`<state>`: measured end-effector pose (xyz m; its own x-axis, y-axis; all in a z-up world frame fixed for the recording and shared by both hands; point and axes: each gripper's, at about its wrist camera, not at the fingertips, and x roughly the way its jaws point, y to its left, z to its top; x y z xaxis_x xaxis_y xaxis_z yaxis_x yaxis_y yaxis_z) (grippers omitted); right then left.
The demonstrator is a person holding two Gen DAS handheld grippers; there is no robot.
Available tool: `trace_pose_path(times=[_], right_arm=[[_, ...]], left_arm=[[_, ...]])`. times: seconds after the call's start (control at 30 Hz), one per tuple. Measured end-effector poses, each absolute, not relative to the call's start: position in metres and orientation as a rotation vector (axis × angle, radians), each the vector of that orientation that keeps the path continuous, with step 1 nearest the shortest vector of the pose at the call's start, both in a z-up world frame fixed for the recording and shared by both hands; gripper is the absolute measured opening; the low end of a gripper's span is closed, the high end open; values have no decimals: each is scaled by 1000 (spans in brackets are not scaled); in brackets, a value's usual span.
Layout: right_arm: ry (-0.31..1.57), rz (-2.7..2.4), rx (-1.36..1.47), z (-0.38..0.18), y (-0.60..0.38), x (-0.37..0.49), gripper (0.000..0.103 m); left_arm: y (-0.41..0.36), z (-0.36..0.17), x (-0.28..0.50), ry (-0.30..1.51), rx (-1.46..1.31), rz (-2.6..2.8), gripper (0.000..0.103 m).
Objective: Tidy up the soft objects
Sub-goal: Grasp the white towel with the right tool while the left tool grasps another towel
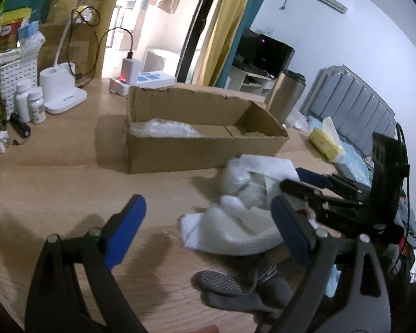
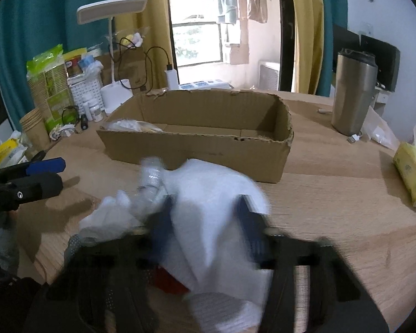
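Working over a wooden table [image 2: 332, 194], your right gripper [image 2: 205, 222] clenches the white foam wrap [image 2: 208, 194] near the cardboard box [image 2: 197, 152]; your left gripper [image 1: 208, 222] hangs released, bare wood beneath it.

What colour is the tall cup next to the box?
The tall cup is shiny silver-grey with a dark lid. It shows best in the right wrist view.
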<state>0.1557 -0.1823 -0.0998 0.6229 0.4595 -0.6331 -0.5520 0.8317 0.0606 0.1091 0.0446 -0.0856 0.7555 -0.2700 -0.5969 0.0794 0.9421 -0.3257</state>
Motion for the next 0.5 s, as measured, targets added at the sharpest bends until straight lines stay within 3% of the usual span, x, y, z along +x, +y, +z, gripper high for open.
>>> trace_pose_path(times=[0.07, 0.17, 0.5], right_arm=[[674, 584, -138, -99, -184, 155, 15], [645, 585, -131, -94, -189, 152, 11], [541, 558, -57, -67, -223, 146, 11]], left_arm=[[39, -87, 111, 699, -281, -205, 93], [33, -92, 116, 732, -256, -199, 93], [14, -114, 131, 847, -206, -214, 93]])
